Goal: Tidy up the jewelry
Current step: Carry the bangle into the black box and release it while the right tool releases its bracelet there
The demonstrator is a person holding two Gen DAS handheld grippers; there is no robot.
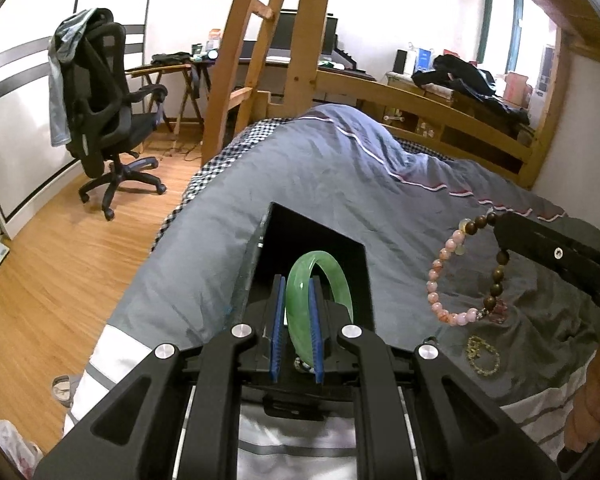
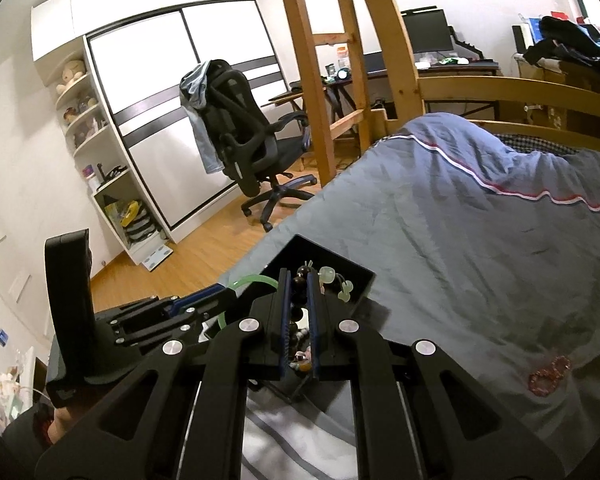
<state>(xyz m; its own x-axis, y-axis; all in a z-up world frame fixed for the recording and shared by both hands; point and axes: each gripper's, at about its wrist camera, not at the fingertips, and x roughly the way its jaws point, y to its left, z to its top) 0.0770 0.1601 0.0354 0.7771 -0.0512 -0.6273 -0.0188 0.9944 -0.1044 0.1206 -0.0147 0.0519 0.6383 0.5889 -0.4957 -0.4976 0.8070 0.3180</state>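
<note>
The left claw (image 1: 297, 328) is clamped on a smooth green stone bangle (image 1: 320, 276). The bangle stands on edge, with its ring pointing far, right above the open black square box (image 1: 320, 232) on the grey bed cover (image 1: 340, 168). To the right, the right claw (image 2: 298, 316) pinches a string of pink and brown round beads (image 1: 452, 280), which hangs loose beside the box. The left claw looks nearer the box, I think. A thin gold chain (image 1: 482, 354) lies near on the bed.

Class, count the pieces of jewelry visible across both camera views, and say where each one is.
4. Green bangle in the left gripper; beaded bracelet in the right gripper; gold chain and red bracelet lying on the quilt. Others may be hidden.
</note>
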